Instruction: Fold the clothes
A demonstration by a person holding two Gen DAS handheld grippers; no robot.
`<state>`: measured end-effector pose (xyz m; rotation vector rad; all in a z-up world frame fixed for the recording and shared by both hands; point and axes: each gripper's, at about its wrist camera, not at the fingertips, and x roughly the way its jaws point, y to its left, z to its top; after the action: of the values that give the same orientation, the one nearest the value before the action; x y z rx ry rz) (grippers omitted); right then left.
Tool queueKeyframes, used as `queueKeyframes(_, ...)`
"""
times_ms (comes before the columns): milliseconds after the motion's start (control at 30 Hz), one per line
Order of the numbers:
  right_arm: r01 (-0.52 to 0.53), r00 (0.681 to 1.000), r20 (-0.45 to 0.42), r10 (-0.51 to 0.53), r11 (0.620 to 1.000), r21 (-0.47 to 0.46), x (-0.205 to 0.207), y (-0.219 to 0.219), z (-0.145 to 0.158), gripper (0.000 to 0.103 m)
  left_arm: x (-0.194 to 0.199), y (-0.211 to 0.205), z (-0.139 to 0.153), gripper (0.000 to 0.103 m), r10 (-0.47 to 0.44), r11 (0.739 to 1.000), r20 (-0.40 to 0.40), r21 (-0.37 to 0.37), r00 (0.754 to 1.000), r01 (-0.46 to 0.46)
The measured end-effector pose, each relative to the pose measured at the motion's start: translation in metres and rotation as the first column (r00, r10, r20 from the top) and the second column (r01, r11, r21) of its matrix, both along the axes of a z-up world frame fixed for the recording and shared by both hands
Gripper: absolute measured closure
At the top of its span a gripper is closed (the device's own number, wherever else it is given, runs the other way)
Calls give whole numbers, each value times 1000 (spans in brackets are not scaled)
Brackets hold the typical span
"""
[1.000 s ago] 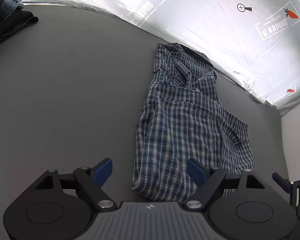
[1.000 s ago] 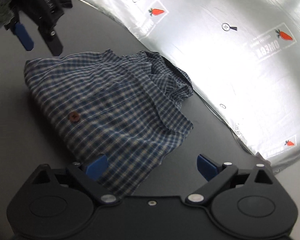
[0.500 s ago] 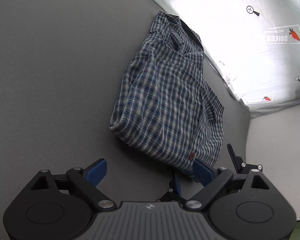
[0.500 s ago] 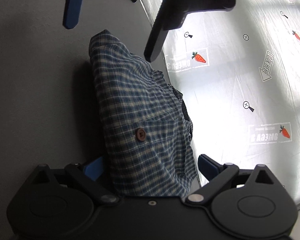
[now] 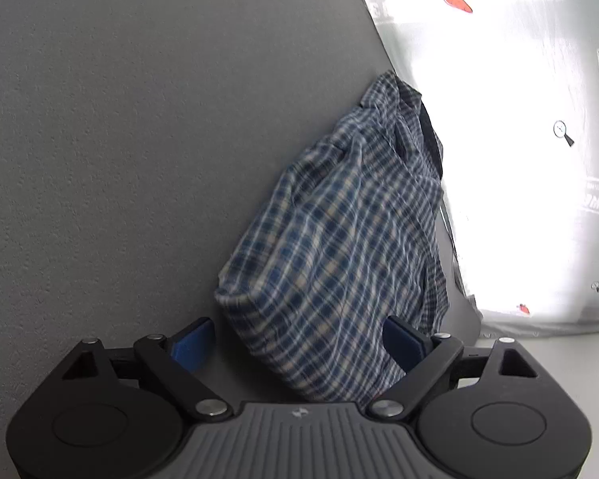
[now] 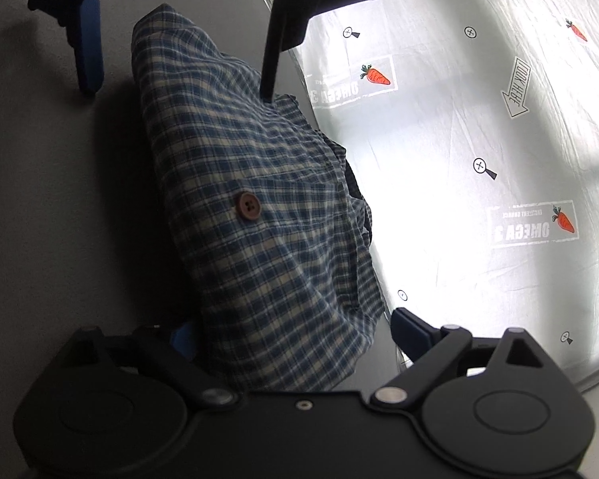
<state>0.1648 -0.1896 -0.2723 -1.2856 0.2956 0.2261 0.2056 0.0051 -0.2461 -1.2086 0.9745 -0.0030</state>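
Note:
A blue-and-white plaid shirt (image 5: 339, 239) lies folded in a thick bundle on the grey table (image 5: 119, 159). My left gripper (image 5: 297, 343) is open, and the shirt's near folded end sits between its blue pads (image 5: 191, 343). In the right wrist view the same shirt (image 6: 283, 263) shows a brown button (image 6: 248, 206). My right gripper (image 6: 295, 335) is open, its fingers straddling the shirt's near end, with cloth covering part of its left pad (image 6: 183, 339). The left gripper (image 6: 177, 90) hangs over the shirt's far end.
A crinkled silver sheet (image 6: 479, 159) printed with carrot logos borders the table right beside the shirt. It also fills the right side of the left wrist view (image 5: 519, 159). Bare grey tabletop extends to the left of the shirt.
Both grippers have closed in on the shirt from opposite ends and dropped lower. The cloth now sits between each open pair of fingers. The shirt itself has not visibly shifted.

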Motion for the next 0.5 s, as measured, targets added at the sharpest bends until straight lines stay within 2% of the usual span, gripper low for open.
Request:
queueKeyframes(33,-18,1000,25,19,999,-40,0,-1,-3,16,2,1,-1,15,21,1000,-3,-15,1000,-21)
queueKeyframes(67,-33,998,47,37,996,-79,0,-2,-6,26,6,0,-1,20,13,999,-4,-32,1000,-13)
queueKeyframes(100,-48,997,50,54,993,-105,0,-4,-9,32,10,-2,-1,21,5,999,-4,-49,1000,-5)
queueKeyframes(167,-80,995,43,87,986,-147,1,-8,-14,53,16,-11,2,22,-32,998,1,-56,999,32)
queueKeyframes(300,-117,992,36,124,980,-159,9,-8,-12,53,18,-36,9,22,-126,991,14,-43,992,127)
queueKeyframes(367,-130,991,23,135,979,-154,14,-7,-9,48,16,-44,7,22,-156,986,9,-54,988,156)
queueKeyframes(500,-139,990,-30,136,983,-116,26,-3,-3,53,27,-38,-1,26,-79,995,-13,-58,997,78)
